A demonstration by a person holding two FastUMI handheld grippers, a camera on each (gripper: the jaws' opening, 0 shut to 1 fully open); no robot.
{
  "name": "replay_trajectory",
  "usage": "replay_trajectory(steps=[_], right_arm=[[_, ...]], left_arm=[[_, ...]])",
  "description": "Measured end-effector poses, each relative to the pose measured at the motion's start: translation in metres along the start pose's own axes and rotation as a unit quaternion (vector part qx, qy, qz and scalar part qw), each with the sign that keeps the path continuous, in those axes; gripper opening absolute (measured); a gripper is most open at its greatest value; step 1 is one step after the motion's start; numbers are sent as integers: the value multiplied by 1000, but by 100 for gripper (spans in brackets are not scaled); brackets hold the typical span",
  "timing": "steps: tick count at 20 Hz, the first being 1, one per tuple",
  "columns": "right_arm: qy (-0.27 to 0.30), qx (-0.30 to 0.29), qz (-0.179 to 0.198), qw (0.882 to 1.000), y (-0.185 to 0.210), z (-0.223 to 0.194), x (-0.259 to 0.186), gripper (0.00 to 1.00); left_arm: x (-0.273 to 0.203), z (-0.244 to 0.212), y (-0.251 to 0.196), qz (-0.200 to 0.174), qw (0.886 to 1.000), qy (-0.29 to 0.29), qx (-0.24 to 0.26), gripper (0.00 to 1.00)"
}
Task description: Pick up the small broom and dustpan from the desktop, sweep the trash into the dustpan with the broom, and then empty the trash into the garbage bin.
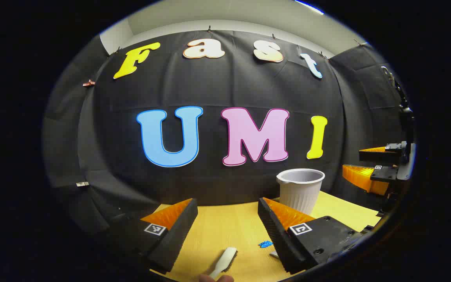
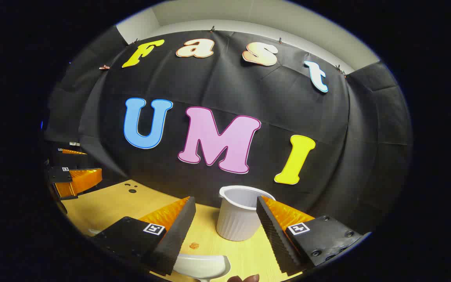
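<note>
Left gripper: fingers spread wide, holding nothing, above table. White broom handle lies between fingers, low; blue trash scrap just beside right finger; white garbage bin beyond it.

Right gripper: fingers apart, empty. White dustpan between fingers, near left one; small orange crumb just ahead; garbage bin between fingertips, farther off.

Both are raised level, jaws spread wide and holding nothing: the left hand-held gripper, and at its 3 o'clock the right hand-held gripper.
</note>
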State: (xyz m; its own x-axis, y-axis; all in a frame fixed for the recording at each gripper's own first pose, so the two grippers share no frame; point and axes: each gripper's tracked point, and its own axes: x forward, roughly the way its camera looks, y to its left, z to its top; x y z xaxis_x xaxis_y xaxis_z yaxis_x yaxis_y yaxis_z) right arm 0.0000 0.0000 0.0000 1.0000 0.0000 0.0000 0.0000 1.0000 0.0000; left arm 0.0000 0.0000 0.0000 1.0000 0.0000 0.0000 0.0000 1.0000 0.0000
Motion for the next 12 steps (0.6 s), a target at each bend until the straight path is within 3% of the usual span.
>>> replay_trajectory(steps=[12], right_arm=[[10,-5,8,1000,11,-7,-6,97]], left_arm=[[-4,8,7,0,1000,10,2,99]])
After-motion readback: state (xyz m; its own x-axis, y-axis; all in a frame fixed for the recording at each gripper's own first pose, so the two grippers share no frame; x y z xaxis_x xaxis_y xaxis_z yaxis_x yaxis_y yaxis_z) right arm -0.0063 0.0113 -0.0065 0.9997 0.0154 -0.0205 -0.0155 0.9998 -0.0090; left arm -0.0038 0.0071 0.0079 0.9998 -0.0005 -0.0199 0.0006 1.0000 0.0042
